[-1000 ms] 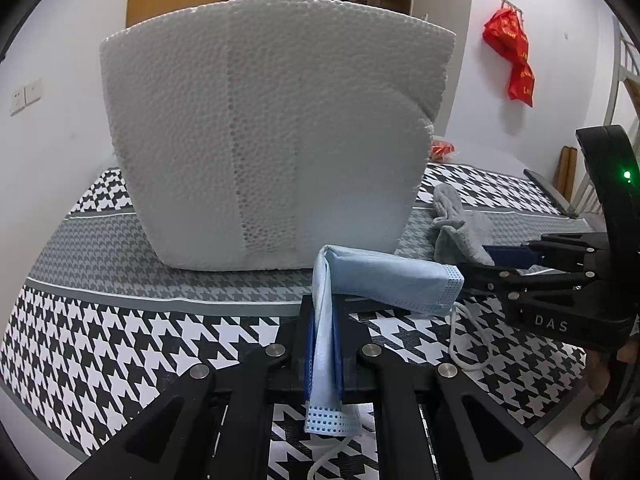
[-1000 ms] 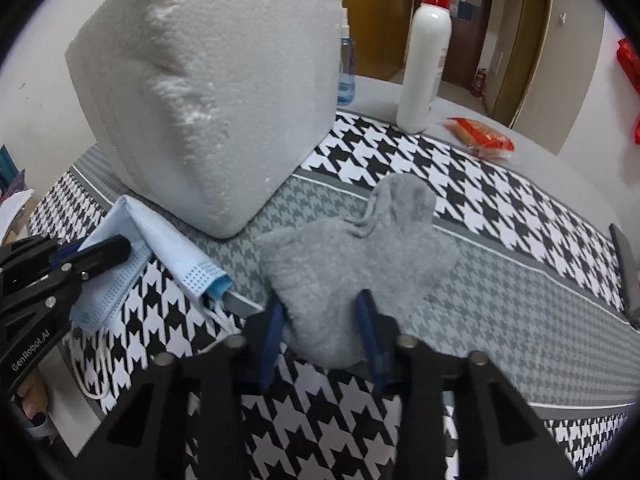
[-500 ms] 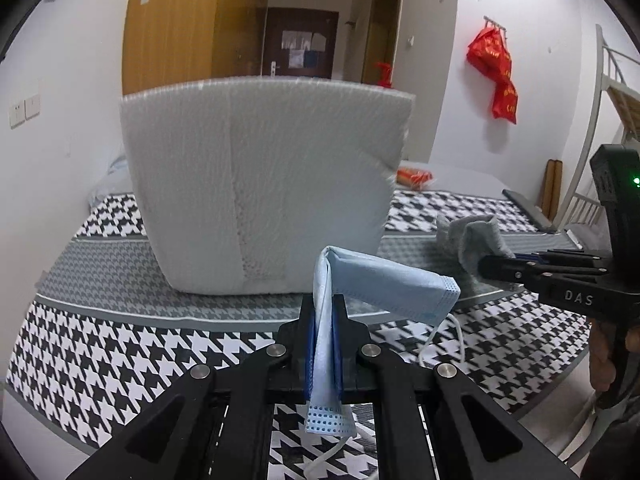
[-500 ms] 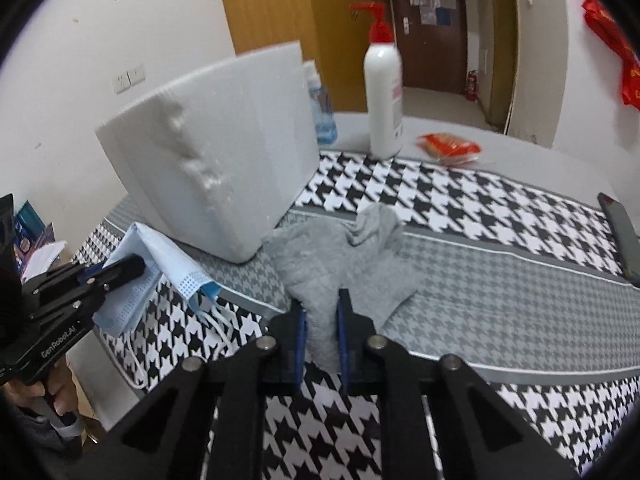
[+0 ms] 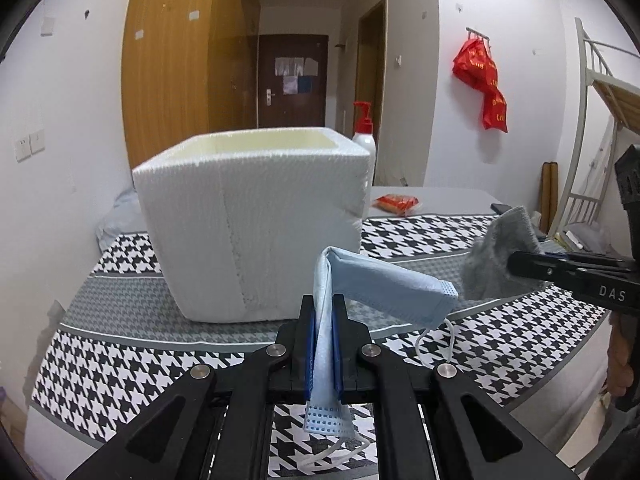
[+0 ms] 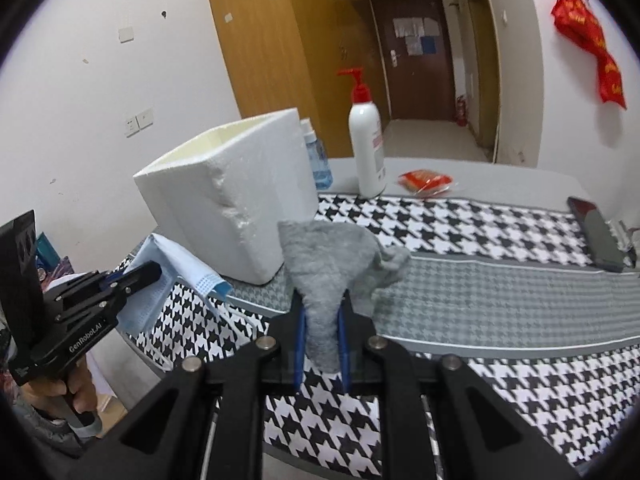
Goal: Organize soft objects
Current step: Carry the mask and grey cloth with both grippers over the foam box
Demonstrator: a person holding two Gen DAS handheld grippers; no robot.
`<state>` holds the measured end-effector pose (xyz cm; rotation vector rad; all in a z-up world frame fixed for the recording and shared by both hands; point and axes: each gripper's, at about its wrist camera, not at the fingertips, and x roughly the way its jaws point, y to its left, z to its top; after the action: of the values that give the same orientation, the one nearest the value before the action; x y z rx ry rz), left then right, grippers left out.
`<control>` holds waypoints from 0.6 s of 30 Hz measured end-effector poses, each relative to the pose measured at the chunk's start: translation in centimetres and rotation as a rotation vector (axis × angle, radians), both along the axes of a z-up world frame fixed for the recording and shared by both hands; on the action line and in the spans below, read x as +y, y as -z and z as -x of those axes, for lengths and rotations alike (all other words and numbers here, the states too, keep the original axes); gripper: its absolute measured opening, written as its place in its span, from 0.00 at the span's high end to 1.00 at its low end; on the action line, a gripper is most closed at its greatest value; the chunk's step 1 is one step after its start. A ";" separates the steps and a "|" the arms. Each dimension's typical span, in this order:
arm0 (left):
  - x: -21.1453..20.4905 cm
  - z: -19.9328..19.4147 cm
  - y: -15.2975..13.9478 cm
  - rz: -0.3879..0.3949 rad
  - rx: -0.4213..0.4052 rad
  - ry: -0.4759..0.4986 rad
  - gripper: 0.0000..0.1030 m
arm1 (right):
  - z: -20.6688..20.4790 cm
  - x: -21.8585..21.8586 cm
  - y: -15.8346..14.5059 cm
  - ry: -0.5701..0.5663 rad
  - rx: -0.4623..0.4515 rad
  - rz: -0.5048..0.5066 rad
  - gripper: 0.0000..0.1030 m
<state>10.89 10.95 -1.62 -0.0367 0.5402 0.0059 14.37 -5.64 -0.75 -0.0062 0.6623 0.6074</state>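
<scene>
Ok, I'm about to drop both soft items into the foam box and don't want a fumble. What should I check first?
1. Left gripper shut on the face mask: ok.
2. Right gripper shut on the grey cloth: ok.
3. Foam box upright, top open: ok.
4. Room inside the box: cannot tell, floor hidden.
5. Mask ear loops hanging free of the tablecloth: ok.

You get even, fairly bright indoor light from overhead, with only soft shadows under the foam box [image 5: 256, 224]. Both fisheye views bend hard toward dark vignetted corners (walls bow visibly). The far doorway [image 6: 416, 56] looks slightly soft.
</scene>
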 end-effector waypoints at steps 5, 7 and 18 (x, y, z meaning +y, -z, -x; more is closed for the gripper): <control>-0.1 0.8 -0.8 -0.013 -0.025 -0.003 0.92 | 1.0 -0.7 -0.5 0.023 -0.030 -0.004 0.84; -0.2 1.1 -1.3 -0.021 -0.038 -0.005 0.92 | 1.3 -0.8 -0.6 0.020 -0.033 -0.012 0.84; 1.3 3.2 -3.2 -0.047 -0.104 -0.064 0.92 | 3.6 1.2 -1.6 -0.052 -0.074 -0.011 0.84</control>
<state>7.72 12.30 1.63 -0.0083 0.4350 0.0783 10.79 -4.46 0.85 -0.0352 0.5882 0.6575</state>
